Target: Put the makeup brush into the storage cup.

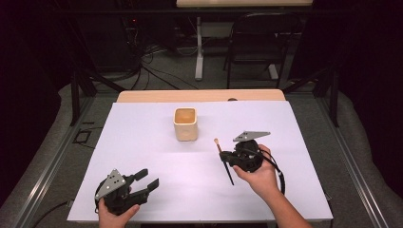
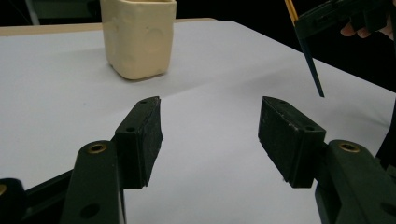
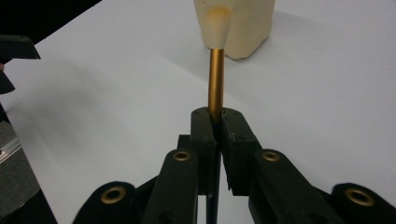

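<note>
A cream square cup (image 1: 185, 123) stands upright at the middle back of the white table cover (image 1: 142, 142). To its right, my right gripper (image 1: 225, 157) is shut on a make-up brush (image 1: 229, 174) and holds it above the cover. In the right gripper view the jaws (image 3: 215, 117) pinch the gold ferrule (image 3: 215, 79), and the pale bristles (image 3: 218, 27) point toward the cup (image 3: 247, 28). My left gripper (image 1: 145, 182) rests at the front left, open and empty. Its pads (image 2: 140, 135) stand wide apart, facing the cup (image 2: 137, 37) and the brush's dark handle (image 2: 310, 63).
A wooden table edge (image 1: 199, 96) shows behind the white cover. Beyond it are a black chair (image 1: 259, 42), a table leg (image 1: 199, 47) and floor cables (image 1: 147, 66). Metal rails (image 1: 47, 175) run along both sides of the table.
</note>
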A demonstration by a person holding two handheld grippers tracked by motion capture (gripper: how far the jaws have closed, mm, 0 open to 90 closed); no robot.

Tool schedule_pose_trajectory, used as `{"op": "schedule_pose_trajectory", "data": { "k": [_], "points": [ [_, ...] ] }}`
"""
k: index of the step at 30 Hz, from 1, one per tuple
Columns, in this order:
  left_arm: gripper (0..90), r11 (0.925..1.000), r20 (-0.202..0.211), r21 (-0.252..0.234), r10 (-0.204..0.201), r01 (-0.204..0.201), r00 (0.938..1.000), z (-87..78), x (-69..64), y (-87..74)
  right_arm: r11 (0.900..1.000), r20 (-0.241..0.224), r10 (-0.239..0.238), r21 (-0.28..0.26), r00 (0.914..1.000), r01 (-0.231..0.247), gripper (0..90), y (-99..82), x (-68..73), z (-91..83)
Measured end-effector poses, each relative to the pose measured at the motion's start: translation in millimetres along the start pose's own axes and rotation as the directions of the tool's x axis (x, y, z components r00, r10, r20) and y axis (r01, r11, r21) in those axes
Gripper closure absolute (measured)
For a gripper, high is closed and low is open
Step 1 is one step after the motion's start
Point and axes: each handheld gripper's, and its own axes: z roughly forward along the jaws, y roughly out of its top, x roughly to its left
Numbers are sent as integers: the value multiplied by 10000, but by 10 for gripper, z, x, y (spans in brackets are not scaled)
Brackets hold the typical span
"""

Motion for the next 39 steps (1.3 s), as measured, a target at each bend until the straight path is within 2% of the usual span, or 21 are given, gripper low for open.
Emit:
{"op": "schedule_pose_trajectory", "data": {
  "k": [4, 8, 11, 12, 13, 19, 26, 28, 30, 33, 37, 39],
  "points": [
    [397, 9999, 82, 103, 134, -135, 9999, 22, -34, 2, 9987, 252, -273, -420, 9993, 284, 837, -77, 42, -19],
    [403, 9996, 120, 182, 225, -227, 9997, 48, -56, 0, 9951, 631, -791, -547, 9949, 826, 837, -120, 106, -31],
    [405, 9997, 162, 154, 199, -202, 9997, 68, -62, 10, 9905, 799, -989, -874, 9919, 1058, 837, -120, 147, -27],
    [406, 10000, 45, 28, 56, -56, 10000, 87, -73, 15, 9897, 796, -987, -962, 9919, 1062, 837, -113, 156, -25],
    [407, 9999, 157, 94, 128, -129, 9998, 97, -59, 33, 9879, 790, -996, -1110, 9919, 1080, 837, -103, 161, -18],
    [419, 10000, 80, 48, -50, 50, 10000, 185, -96, 153, 9832, 546, -930, -1528, 9942, 1004, 837, -29, 159, 23],
    [438, 9999, 26, 8, -166, 166, 9999, 252, -142, 262, 9725, 418, -638, -2215, 9971, 715, 838, 70, 132, -33],
    [448, 9995, 37, -20, -315, 315, 9995, 291, -160, 292, 9699, 353, -647, -2328, 9973, 711, 837, 88, 128, -50],
    [457, 9996, 49, 43, -289, 289, 9996, 328, -177, 333, 9659, 346, -709, -2472, 9969, 773, 837, 94, 127, -60],
    [462, 9993, 39, 33, -375, 375, 9993, 363, -202, 374, 9631, 340, -850, -2534, 9958, 908, 838, 98, 136, -68],
    [463, 9997, -65, 104, -242, 243, 9997, 397, -247, 434, 9615, 286, -919, -2573, 9954, 961, 837, 89, 154, -59],
    [463, 9997, 32, 110, -206, 205, 9998, 416, -273, 465, 9600, 336, -919, -2624, 9952, 975, 837, 87, 167, -70]
  ]
}}
